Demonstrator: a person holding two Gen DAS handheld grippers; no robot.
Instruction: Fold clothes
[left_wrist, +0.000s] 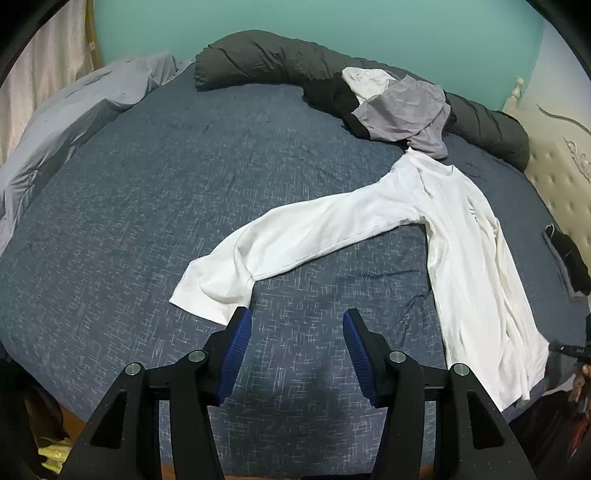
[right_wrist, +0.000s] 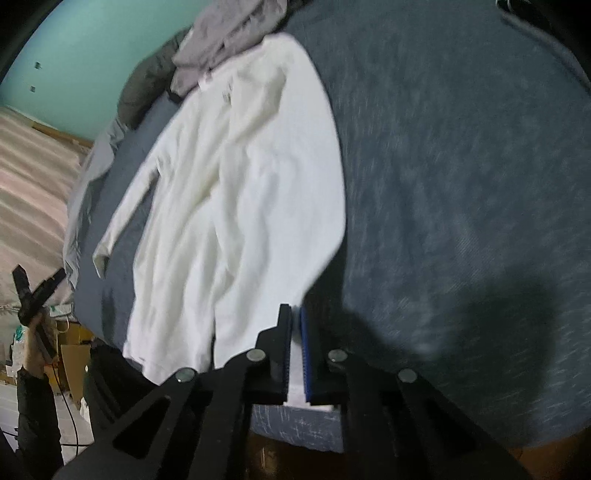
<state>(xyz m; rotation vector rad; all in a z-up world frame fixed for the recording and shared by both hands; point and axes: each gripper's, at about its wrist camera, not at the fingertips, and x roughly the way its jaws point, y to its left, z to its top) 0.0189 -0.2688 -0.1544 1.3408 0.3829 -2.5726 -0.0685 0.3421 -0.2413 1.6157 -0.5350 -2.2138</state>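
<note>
Now the right gripper (right_wrist: 295, 314) pinches the white long-sleeved cotton shirt's (left_wrist: 461, 236) hem at lower centre of frame; the left gripper (left_wrist: 297, 325) hovers half open and empty beside the sleeve on the blue bed (left_wrist: 184, 166), probably grasping it next to fold inward.

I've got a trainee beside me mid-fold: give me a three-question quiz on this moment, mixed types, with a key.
1. True or false: the left gripper is clamped on the sleeve cuff.
2. What is the right gripper shut on? A) grey garment B) hem of the white long-sleeved shirt C) bedsheet
3. Fill in: the grey garment lies at the shirt's ____ end.

Key: 1 false, it hangs open near the cuff with only the blue bedsheet between its pads; 2 B; 3 collar.
</note>
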